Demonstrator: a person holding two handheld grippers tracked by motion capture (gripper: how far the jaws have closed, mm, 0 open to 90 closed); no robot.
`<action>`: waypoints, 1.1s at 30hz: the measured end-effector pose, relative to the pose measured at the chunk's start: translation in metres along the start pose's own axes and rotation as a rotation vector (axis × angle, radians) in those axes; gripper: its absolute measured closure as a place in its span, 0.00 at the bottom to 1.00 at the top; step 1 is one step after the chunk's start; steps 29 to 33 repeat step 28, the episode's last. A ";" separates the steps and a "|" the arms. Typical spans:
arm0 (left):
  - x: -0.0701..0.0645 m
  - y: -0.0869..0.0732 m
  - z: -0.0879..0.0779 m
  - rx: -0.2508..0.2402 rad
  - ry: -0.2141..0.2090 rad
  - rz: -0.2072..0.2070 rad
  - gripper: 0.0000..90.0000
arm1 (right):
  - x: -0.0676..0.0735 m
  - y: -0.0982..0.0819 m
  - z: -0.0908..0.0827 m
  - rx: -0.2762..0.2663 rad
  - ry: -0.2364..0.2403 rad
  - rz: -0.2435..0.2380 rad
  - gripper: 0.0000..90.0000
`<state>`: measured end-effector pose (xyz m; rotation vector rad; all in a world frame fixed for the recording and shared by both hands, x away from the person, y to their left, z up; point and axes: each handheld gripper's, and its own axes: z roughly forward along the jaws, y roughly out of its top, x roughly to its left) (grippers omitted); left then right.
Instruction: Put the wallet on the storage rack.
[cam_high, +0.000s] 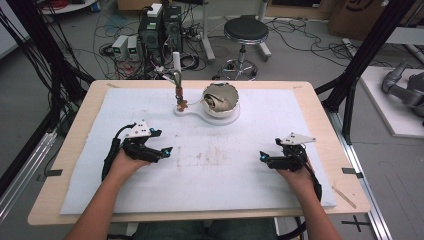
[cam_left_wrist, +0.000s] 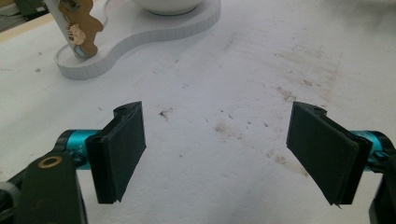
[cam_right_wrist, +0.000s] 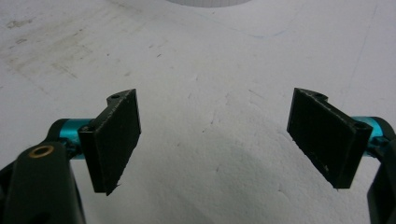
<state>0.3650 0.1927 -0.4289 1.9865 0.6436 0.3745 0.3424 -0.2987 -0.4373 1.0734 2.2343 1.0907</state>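
On white mat (cam_high: 210, 170): my left gripper (cam_high: 167, 151) and right gripper (cam_high: 262, 157), jaws apart, empty, well apart from bowl (cam_high: 220, 98) on white stand (cam_high: 192, 111) at far centre. Step: apparently start, nothing grasped. Next, likely: reach forward to bowl.

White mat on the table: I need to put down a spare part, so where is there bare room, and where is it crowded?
Bare room: the stained middle of the white mat between the left gripper and the right gripper, both open, and both far corners. Crowded: the far centre, where the white base carries a bowl and an upright tool.
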 end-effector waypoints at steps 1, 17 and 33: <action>0.001 0.000 0.000 0.000 -0.001 -0.007 0.22 | -0.001 0.000 0.000 0.004 0.001 0.002 0.20; 0.003 -0.002 -0.004 -0.006 0.016 -0.030 0.22 | -0.001 -0.001 -0.001 0.011 -0.006 0.003 0.20; 0.005 -0.003 -0.006 -0.007 0.013 -0.034 0.22 | -0.001 -0.001 -0.001 0.012 -0.008 0.002 0.20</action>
